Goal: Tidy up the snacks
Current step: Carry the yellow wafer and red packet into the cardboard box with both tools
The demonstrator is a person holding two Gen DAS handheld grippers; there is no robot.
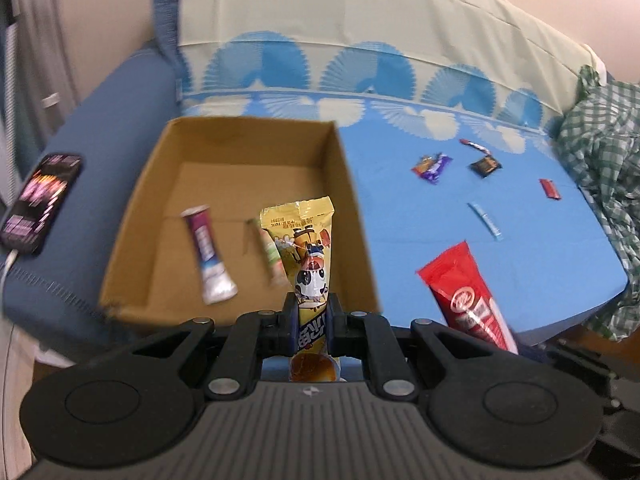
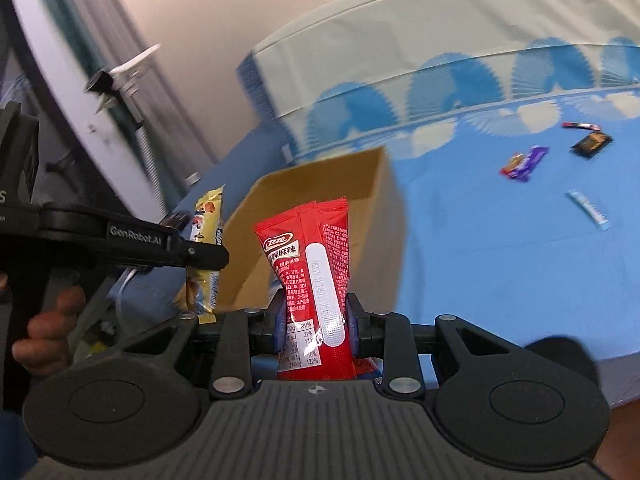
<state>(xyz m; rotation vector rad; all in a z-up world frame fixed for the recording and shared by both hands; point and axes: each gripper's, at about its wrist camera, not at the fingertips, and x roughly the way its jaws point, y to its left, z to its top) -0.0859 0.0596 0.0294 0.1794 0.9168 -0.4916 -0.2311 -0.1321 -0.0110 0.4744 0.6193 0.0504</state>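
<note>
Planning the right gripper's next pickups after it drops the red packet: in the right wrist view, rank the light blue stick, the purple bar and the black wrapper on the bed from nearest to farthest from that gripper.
1. Light blue stick, right of the box, nearest.
2. Purple bar, farther back.
3. Black wrapper, far right, by the pillow edge.

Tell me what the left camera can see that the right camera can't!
Only the left wrist view shows the black phone and two snack sticks, purple and green, inside the brown cardboard box. Only the right wrist view shows the red packet's white printed back and the person's fingers. Both show the box, the yellow snack packet and loose sweets on the blue sheet.
</note>
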